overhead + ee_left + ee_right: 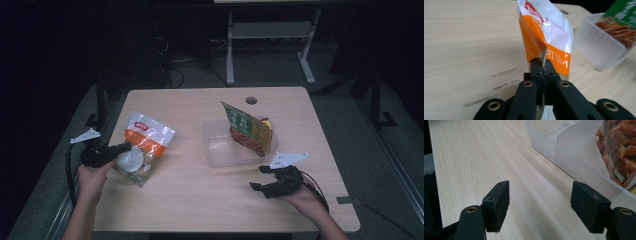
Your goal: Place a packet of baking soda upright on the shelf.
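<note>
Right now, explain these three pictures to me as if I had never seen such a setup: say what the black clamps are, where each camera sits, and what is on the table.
A person sits at a wooden table with a hand-held tool in each hand: a gripper with two black jaws. One picture looks down from above; the other two come from small cameras riding on each gripper, looking along its jaws.

The left gripper is shut on the edge of an orange and white snack bag, pinching its film. The right gripper is open, with nothing between its jaws, over the bare wood.

Beside it is a clear plastic container, and a green and red food packet leans inside it.
</note>
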### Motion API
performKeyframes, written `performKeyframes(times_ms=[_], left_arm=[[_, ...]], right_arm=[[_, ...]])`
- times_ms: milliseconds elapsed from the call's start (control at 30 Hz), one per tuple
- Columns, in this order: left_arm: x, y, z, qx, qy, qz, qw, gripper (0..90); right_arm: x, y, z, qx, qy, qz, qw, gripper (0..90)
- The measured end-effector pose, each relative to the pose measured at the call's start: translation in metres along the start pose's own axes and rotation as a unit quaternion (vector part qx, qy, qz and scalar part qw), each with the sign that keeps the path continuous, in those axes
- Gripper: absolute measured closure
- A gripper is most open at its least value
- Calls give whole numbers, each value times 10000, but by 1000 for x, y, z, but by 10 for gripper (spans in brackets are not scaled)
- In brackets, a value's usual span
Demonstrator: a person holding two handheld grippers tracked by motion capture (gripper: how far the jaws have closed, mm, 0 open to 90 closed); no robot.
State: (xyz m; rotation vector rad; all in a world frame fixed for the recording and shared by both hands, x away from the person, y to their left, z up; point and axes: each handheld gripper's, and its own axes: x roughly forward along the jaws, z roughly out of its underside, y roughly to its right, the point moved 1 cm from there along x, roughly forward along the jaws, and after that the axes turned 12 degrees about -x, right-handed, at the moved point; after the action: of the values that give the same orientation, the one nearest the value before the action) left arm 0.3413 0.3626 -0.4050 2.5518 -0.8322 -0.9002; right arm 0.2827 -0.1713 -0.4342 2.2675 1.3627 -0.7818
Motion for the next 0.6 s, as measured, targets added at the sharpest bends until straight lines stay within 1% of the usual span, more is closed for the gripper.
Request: performKeyframes(times_ms=[167,200,233,267,333,433,533,567,600], left_arm=[[2,20,-3,143,56,265,9995,896],[3,22,-3,141,54,313,9994,896],[4,25,-3,135,65,398,9991,896],[4,27,-4,169,55,464,9988,896],[5,33,-4,154,77,633,9978,896],[7,44,-5,203,73,876,9959,896],[8,55,-5,266,60,1056,9940,896],[9,60,-5,270,66,1161,9928,896],[10,63,-5,273,53,1223,9921,896]], right_arm=[[0,0,-1,-1,68,-53,10000,325],[0,0,-1,-30,86,-56,9999,331],[0,0,-1,-10,91,-65,9999,331],[0,0,-1,-9,102,-70,9999,331],[1,-1,-2,-26,127,-105,9999,335],[1,-1,-4,1,182,-171,9997,339],[0,0,-8,76,385,-297,9988,339],[0,0,-10,98,461,-322,9984,341],[1,0,-13,112,514,-369,9979,352]])
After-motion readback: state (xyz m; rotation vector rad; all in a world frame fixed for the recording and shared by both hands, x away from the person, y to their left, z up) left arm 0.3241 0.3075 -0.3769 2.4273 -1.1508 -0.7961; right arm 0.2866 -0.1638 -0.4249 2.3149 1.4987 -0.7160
